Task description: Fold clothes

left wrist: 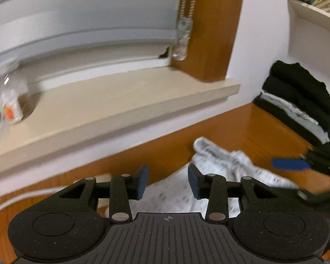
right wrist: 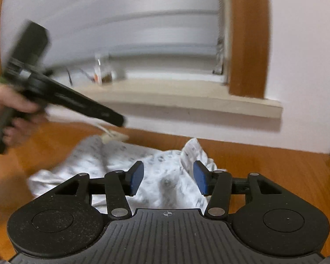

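The orange-brown polished wooden table [right wrist: 264, 165] runs along a white wall, with a beige window sill [left wrist: 125, 96] and a grey slatted blind [left wrist: 81, 22] above it. A crumpled white garment with a faint grey print [right wrist: 165, 176] lies loosely bunched on the table near the wall, unfolded, with one corner standing up. At the far right end of the table, against the wall, a stack of folded black and pale grey clothes [left wrist: 297, 101] stands well apart from the white garment. The left gripper [left wrist: 168, 181], black with blue pads, hangs above the garment with its jaws apart and nothing between them; the cloth shows through the gap. The right gripper [right wrist: 168, 177] hangs likewise above the middle of the garment, jaws apart and unloaded. In the right wrist view a person's hand [right wrist: 8, 110] holds the left gripper's handle at the left edge, blurred. On the sill a small clear container with an orange mark [left wrist: 10, 103] is too blurred to identify.
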### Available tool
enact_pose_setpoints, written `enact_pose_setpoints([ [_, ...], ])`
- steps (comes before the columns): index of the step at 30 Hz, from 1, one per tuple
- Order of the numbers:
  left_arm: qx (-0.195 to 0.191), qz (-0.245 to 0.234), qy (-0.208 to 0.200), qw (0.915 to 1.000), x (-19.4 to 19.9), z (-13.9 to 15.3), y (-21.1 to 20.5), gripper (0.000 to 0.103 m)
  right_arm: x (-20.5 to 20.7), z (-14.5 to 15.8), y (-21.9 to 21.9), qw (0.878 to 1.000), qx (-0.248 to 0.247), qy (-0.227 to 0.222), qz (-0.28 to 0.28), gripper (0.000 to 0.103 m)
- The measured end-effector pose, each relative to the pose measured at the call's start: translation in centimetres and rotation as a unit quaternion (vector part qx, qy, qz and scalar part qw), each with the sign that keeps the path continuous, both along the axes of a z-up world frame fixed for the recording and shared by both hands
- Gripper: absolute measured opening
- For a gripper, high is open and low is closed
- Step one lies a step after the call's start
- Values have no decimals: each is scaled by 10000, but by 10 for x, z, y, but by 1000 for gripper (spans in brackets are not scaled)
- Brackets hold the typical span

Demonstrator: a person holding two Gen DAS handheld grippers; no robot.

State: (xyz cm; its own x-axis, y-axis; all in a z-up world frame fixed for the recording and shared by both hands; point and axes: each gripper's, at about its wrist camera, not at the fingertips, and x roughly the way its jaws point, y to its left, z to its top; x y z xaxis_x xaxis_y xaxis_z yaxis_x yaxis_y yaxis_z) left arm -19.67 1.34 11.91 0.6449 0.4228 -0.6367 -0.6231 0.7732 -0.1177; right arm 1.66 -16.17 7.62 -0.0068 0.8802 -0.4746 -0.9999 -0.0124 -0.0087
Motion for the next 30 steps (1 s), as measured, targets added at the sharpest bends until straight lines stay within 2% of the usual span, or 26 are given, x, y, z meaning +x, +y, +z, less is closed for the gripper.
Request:
enact_pose_setpoints([
  [2,-20,30,19,10000,-13,-8,0,44,3,-10,22,9994,-272,-190,-102,50],
  [4,-73,49,-6,10000,-27,-17,1,44,11,-18,29,9986,-507,-126,-84,48],
  [6,-147,61,-66,9999,-43,-26,1,44,21,-24,33,9975,-701,-51,-62,16],
  [7,-184,89,-102,9997,-53,-30,1,44,27,-23,24,9974,-701,-47,-182,9],
  [12,-353,224,-305,9987,-97,-45,-7,44,57,-24,-12,9959,-797,75,-424,12],
  [14,-367,242,-355,9984,-112,-48,-14,52,54,-25,-19,9950,-876,-69,-479,21],
  [16,-348,288,-384,9982,-126,-49,-20,53,49,-21,-21,9949,-782,-277,-574,24],
  [19,-378,377,-449,9976,-143,-51,-25,53,40,-9,-18,9975,-517,-177,-438,25],
  [23,-431,444,-494,9969,-155,-51,-28,53,10,4,-7,9992,-319,-169,172,35],
  [30,-710,317,-691,9946,-155,-59,-43,56,-62,1,11,9892,-442,-254,1377,36],
])
